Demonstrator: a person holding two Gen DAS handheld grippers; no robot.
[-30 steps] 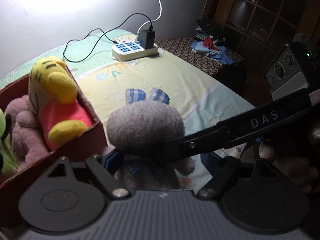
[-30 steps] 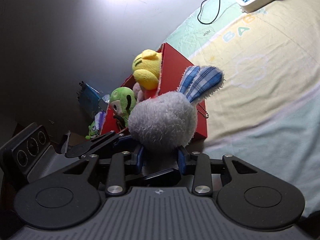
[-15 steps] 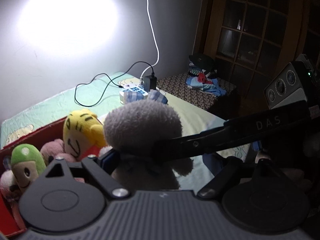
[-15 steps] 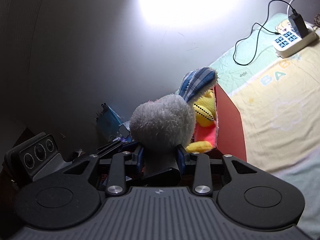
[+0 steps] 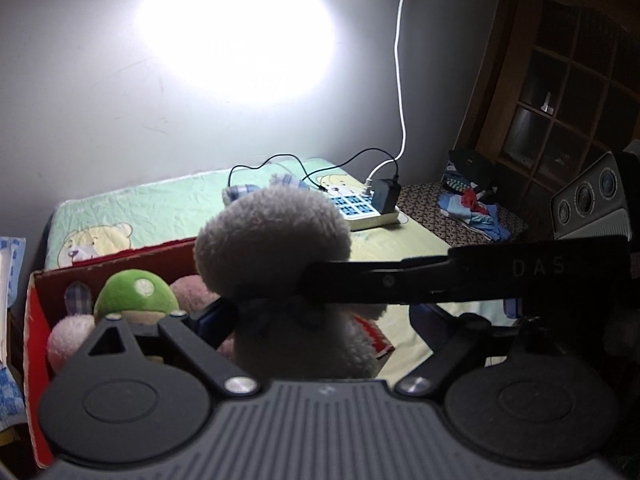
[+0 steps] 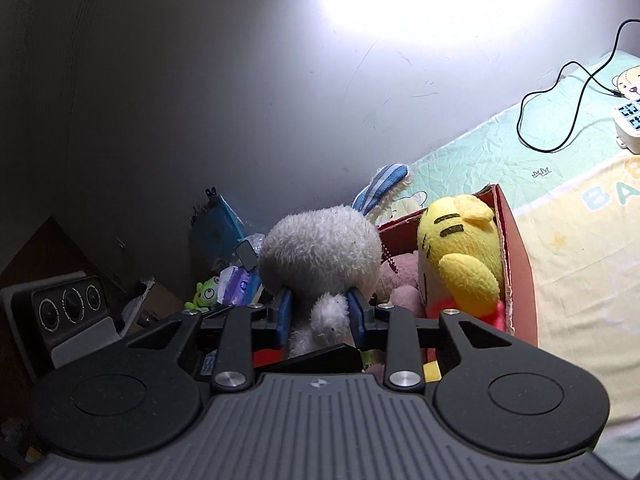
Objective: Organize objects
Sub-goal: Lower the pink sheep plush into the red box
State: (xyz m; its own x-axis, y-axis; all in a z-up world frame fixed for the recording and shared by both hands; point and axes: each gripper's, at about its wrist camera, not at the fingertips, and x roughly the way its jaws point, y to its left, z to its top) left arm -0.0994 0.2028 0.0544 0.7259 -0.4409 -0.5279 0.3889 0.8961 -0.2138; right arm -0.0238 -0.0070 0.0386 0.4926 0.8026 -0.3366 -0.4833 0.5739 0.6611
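Observation:
A grey plush rabbit (image 6: pixel 320 248) with blue checked ears is held over the red box (image 6: pixel 520 256). My right gripper (image 6: pixel 320 316) is shut on its neck. In the left wrist view the rabbit (image 5: pixel 276 240) fills the middle, and the right gripper's black arm crosses in front of it. My left gripper (image 5: pixel 316 320) sits beside the rabbit with its jaws wide apart, and I cannot tell whether they touch it. The box (image 5: pixel 36 320) holds a yellow plush (image 6: pixel 460 248), a green plush (image 5: pixel 136 292) and pink plush toys (image 5: pixel 68 340).
The box stands at the bed's left end, next to the wall. A white power strip (image 5: pixel 360 212) with cables lies on the bed sheet (image 6: pixel 580 240). Clutter and a blue item (image 6: pixel 220 224) sit left of the bed. A dark cabinet (image 5: pixel 560 100) stands at right.
Both grippers moved left with the rabbit, from above the sheet beside the box to over the box. The box's toys now lie under and beside the rabbit.

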